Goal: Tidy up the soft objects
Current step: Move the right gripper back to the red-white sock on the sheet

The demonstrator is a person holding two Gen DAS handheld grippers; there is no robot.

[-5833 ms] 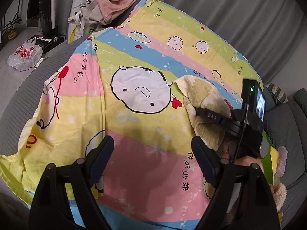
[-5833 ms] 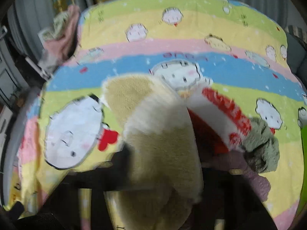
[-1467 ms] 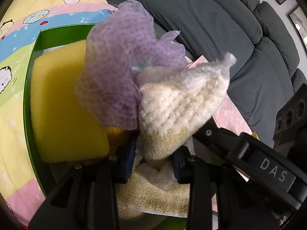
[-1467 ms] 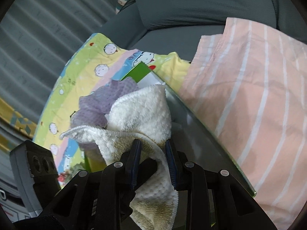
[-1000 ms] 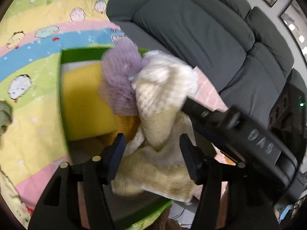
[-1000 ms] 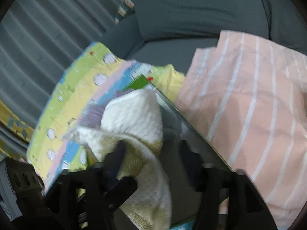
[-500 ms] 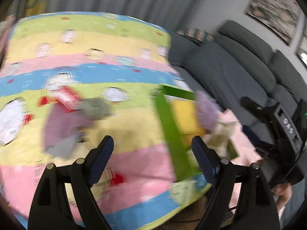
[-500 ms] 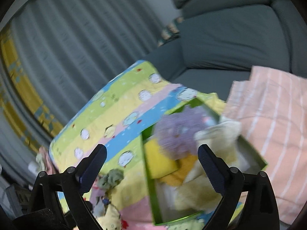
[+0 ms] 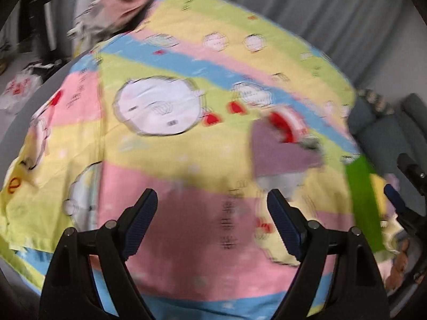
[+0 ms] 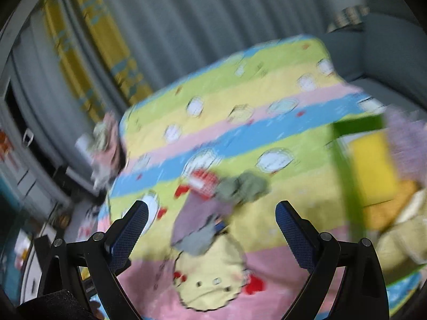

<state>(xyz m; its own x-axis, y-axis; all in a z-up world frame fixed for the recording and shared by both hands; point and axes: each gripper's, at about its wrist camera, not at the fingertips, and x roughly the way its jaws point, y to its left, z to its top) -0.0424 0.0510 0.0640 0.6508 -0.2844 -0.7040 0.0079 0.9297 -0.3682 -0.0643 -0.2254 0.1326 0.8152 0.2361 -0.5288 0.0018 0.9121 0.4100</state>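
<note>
Both views are motion-blurred; detail is limited accordingly.

Left tongs (image 9: 210, 213): jaws spread wide, nothing between them, held above the striped cartoon sheet (image 9: 165, 165). Right tongs (image 10: 212, 229): likewise wide apart and empty.

Location of task items. A loose cluster lies on the sheet ahead of the right tongs: a mauve cloth (image 10: 197, 213) directly forward between the fingers, a grey-green crumpled piece (image 10: 244, 186) just beyond it to the right, and a red-and-white item (image 10: 204, 181) touching the cluster at its far side. A yellow plush face (image 10: 210, 277) lies nearest the right tongs, below the cloth. From the left tongs the same cluster sits forward and to the right. The green bin (image 10: 347, 176) stands to the far right of the right tongs and already holds a yellow sponge (image 10: 373, 168), a purple mesh puff (image 10: 408, 138) and pale towelling (image 10: 400, 242), piled up to the rim at least.

Risks, as judged:
- The cluster pieces overlap. A grip on the mauve cloth could drag a neighbour partway and drop it on the sheet.
- The sheet is loose fabric. Tongs closing too low may pinch it together with the item and pull the bin askew.
- The bin looks full. Further items may sit proud and roll out, most likely the puff.
- The blur suggests fast movement; an approach at that speed may overshoot the target.
</note>
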